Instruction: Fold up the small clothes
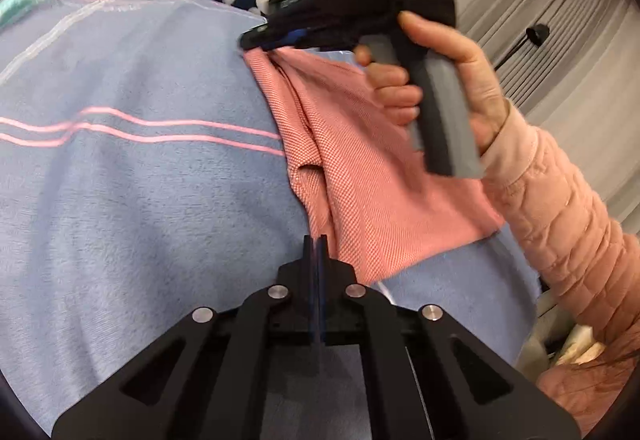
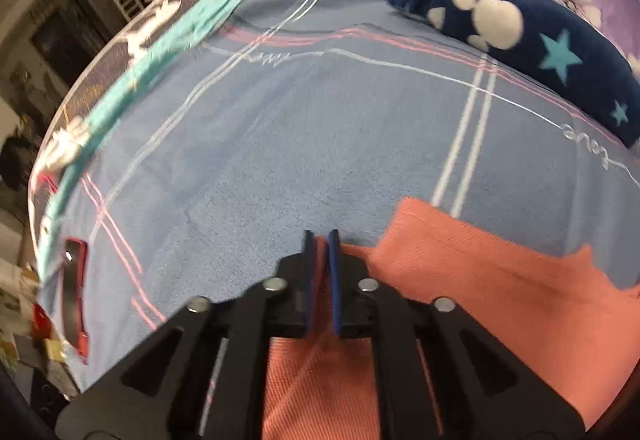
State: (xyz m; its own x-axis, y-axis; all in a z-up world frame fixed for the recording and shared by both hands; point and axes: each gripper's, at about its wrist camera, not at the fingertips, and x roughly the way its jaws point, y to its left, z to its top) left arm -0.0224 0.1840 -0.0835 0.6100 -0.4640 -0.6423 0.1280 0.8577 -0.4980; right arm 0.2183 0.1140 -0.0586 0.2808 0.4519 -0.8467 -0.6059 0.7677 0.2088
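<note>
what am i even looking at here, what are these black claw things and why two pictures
Each black claw is a hand-held two-finger gripper with a camera looking along its fingers, so each picture comes from one gripper. The left gripper is shut at the near edge of a pink garment lying on a blue striped blanket. The same picture shows a person's hand holding the right gripper, whose narrow jaws have pink fabric between them at the far corner. A navy paw-print cloth lies behind.

Your pink garment (image 1: 360, 176) is a small salmon-pink knit piece with a fine waffle-ish weave; it's lying on the blue blanket, partly bunched with folds running along its left side; far corner's lifted, near edge mostly flat.
</note>
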